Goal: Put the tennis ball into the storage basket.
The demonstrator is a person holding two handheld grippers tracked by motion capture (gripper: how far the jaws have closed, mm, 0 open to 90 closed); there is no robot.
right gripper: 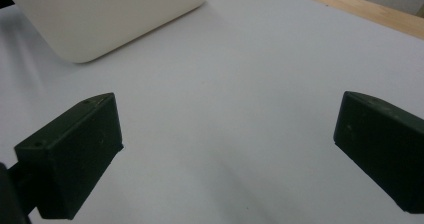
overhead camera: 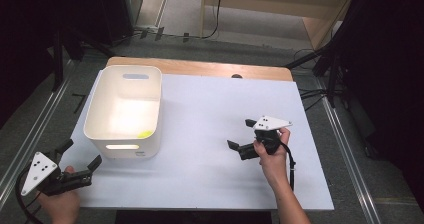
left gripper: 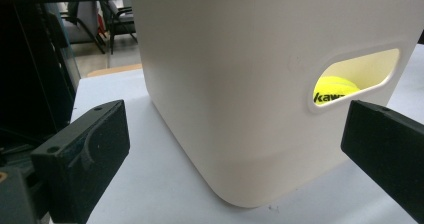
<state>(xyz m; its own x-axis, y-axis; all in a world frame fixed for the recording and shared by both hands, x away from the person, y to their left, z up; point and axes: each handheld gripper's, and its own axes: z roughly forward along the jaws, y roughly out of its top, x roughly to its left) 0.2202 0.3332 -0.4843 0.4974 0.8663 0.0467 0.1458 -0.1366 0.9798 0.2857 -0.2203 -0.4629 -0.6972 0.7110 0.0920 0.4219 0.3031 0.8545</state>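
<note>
- Jaws of the left claw (overhead camera: 80, 156) stand wide apart with nothing between them; a hand (overhead camera: 61, 205) holds it at the near left corner of the tabletop (overhead camera: 210, 134), with its grey three-cornered plate (overhead camera: 38, 172) on top.
- Just ahead of that claw, a little to its right, stands a white bin (overhead camera: 123, 110); in the left gripper view the bin's near wall (left gripper: 235, 109) rises between the two black jaws, close but not touching them.
- Through the handle slot (left gripper: 357, 76) in that wall, ahead and right of the left claw, shows a yellow ball (left gripper: 334, 88) with dark lettering, lying inside the bin.
- From the high view the ball (overhead camera: 145, 133) sits on the bin's floor at the corner nearest the right claw.
- Jaws of the right claw (overhead camera: 241, 134) are likewise spread wide and grip nothing; the other hand (overhead camera: 272, 156) holds it over the right half of the tabletop, pointing left.
- Between its jaws, in the right gripper view, lies bare white tabletop (right gripper: 240, 104).
- Farther ahead and to its left, well apart from it, a lower corner of the bin (right gripper: 105, 19) shows.
- Beyond the white sheet, ahead and right of the right claw, runs the tabletop's wooden edge (right gripper: 360, 9).
</note>
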